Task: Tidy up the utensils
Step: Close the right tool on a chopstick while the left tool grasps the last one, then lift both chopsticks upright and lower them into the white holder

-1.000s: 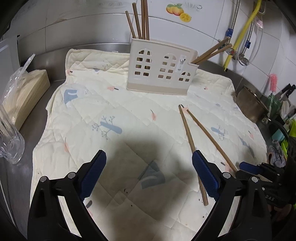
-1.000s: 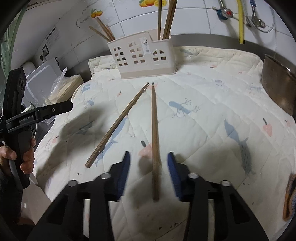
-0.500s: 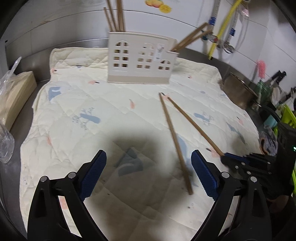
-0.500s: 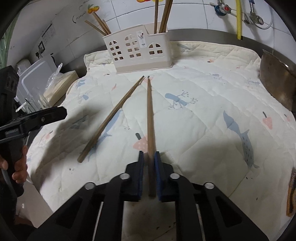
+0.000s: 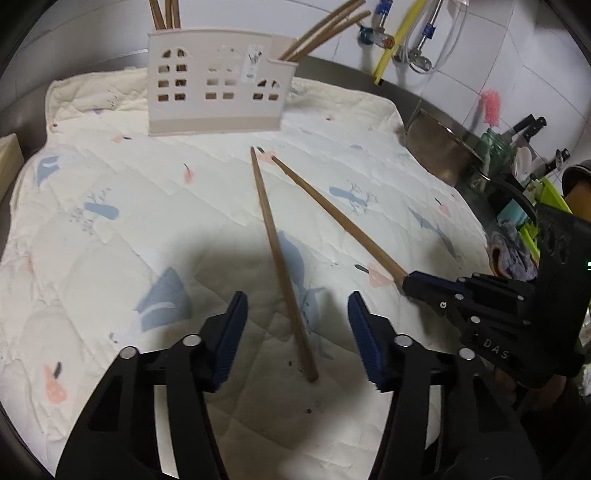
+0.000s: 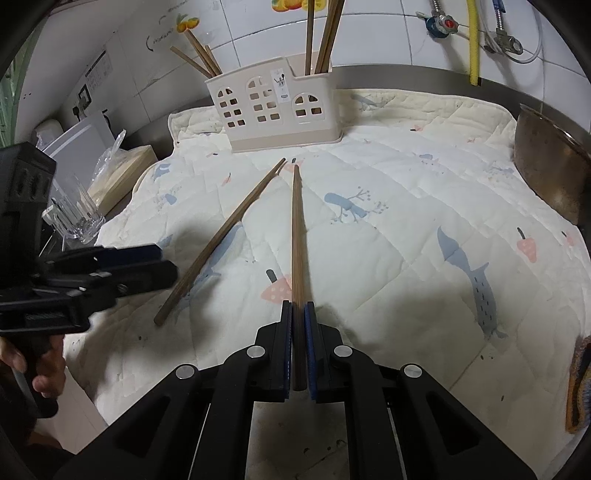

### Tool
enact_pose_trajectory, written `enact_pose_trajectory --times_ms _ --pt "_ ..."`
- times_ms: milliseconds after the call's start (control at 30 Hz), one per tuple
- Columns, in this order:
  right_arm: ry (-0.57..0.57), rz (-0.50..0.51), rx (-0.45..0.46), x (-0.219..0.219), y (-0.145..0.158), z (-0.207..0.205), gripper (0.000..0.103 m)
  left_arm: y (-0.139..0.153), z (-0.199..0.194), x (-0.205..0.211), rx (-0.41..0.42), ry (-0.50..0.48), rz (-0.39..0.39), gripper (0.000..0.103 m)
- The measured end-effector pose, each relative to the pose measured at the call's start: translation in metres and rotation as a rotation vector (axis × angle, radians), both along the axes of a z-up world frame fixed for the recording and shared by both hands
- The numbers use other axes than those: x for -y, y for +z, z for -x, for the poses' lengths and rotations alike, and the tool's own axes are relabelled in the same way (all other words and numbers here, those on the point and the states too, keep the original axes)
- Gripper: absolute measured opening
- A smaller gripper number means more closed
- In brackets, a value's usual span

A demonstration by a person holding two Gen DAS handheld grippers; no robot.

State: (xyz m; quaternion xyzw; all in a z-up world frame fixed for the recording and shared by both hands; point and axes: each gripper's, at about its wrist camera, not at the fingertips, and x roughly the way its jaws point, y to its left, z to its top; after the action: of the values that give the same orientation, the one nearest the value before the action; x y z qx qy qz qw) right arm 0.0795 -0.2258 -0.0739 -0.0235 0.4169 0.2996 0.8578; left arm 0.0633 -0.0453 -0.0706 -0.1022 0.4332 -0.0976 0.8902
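Two brown chopsticks lie on a quilted mat (image 5: 110, 229), their far tips almost meeting before a beige house-shaped holder (image 5: 218, 99) (image 6: 277, 107) with more chopsticks in it. My left gripper (image 5: 295, 301) straddles the near end of the left chopstick (image 5: 275, 243) (image 6: 221, 240). Its jaws are closing, and the blue pads stand clear of the stick on both sides. My right gripper (image 6: 298, 308) (image 5: 408, 282) is shut on the near end of the right chopstick (image 6: 297, 229) (image 5: 332, 214), which points at the holder. In the right wrist view the left gripper (image 6: 168, 263) reaches in from the left, held by a hand.
A metal bowl (image 5: 436, 155) (image 6: 546, 173) sits off the mat's right edge, with knives and bottles behind it. A ribbed glass (image 6: 74, 218) and a tan box (image 6: 122, 173) stand left of the mat. Taps and a yellow hose (image 5: 397, 33) hang on the tiled wall.
My left gripper moved right over the left chopstick and its jaws narrowed around it. My right gripper shut on the right chopstick's near end and has stayed there.
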Motion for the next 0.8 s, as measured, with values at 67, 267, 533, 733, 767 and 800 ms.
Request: enact_pose_trajectory --times_ms 67,267,533,733,767,800 --pt "0.001 -0.004 0.007 0.001 0.002 0.000 0.007 -0.004 -0.003 0.003 -0.014 -0.008 0.005 0.042" --pt "-0.001 -0.025 0.032 0.004 0.010 0.002 0.006 -0.014 -0.009 0.006 -0.048 0.001 0.003 0.029" --pt "0.005 -0.040 0.060 0.005 0.019 0.005 0.006 -0.015 -0.014 0.010 -0.065 0.021 -0.071 0.012" --pt "0.011 -0.046 0.091 0.006 0.029 0.008 0.006 -0.008 -0.016 0.007 -0.053 0.030 -0.097 0.008" --pt "0.012 -0.047 0.099 0.006 0.032 0.008 0.007 -0.004 -0.015 0.006 -0.045 0.030 -0.095 0.007" --pt "0.011 -0.047 0.109 0.006 0.037 0.008 0.007 0.001 -0.015 0.003 -0.033 0.030 -0.091 0.007"
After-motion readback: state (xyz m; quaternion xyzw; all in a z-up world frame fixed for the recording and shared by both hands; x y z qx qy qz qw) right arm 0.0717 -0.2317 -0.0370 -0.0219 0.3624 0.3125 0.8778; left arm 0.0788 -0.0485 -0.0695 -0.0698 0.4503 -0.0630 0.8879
